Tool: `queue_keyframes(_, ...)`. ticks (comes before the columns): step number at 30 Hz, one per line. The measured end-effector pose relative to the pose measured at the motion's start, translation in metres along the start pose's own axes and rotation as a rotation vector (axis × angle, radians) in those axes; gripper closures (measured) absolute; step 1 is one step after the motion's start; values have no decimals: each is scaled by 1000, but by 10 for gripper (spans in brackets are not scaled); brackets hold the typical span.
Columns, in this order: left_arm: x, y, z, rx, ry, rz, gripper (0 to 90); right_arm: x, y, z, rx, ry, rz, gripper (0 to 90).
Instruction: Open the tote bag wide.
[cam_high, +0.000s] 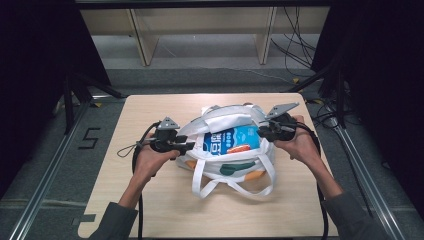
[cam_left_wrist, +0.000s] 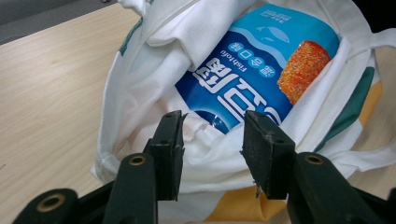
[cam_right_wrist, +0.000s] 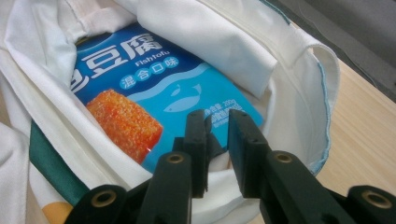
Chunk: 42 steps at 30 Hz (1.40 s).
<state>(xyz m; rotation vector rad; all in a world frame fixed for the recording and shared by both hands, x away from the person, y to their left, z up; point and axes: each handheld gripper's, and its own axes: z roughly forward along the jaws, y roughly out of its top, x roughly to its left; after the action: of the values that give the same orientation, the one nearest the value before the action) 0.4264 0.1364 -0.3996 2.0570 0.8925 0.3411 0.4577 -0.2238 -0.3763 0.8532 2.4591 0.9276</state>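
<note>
Blue fish tofu packet (cam_high: 232, 140) is lying inside the white tote bag (cam_high: 220, 170) mid-tabletop (cam_high: 150, 210), long axis running claw to claw, with the left claw (cam_high: 189, 146) gaping wide at the bag's rim and the right claw (cam_high: 260, 132) sitting narrower, gripping nothing, over the packet's end, looking nearer.

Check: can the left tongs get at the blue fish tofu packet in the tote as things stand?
Probably yes. The left tongs stand open at the white tote bag's mouth, and the blue packet lies exposed just past them. Only the bag's bunched rim sits between.
</note>
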Motion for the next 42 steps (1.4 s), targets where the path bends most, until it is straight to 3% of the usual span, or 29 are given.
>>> queue_keyframes(6,-3,-3,-3,-10,-4,0,478,0,-2,-3,1,1,2,656)
queue_keyframes(7,-4,-3,-4,-7,-10,2,442,1,-4,-3,-27,-15,24,624)
queue_keyframes(11,-8,-6,-7,-12,-13,-2,405,3,-5,-8,-11,-1,27,587)
queue_keyframes(12,-10,-7,-10,-14,-24,-6,389,5,-6,-10,-34,-11,14,568)
queue_keyframes(20,-19,-14,-21,-31,-48,4,350,9,-13,-22,-55,-3,29,517)
queue_keyframes(26,-22,-22,-24,-28,-36,25,340,13,-27,-27,-90,1,50,494)
queue_keyframes(30,-22,-26,-25,-29,-32,13,330,17,-37,-29,-122,-7,55,486)
queue_keyframes(31,-22,-27,-25,-31,-25,14,327,19,-39,-30,-119,-1,79,485)
queue_keyframes(35,-23,-29,-25,-36,-24,11,324,20,-46,-27,-108,3,95,472)
queue_keyframes(37,-23,-30,-26,-37,-23,14,322,19,-47,-26,-117,-1,82,465)
queue_keyframes(38,-23,-32,-25,-55,-24,6,319,21,-49,-26,-93,17,112,457)
queue_keyframes(40,-22,-32,-27,-37,-19,25,314,19,-52,-25,-123,-6,88,447)
queue_keyframes(42,-23,-35,-28,-44,-10,21,310,19,-53,-27,-123,-3,94,447)
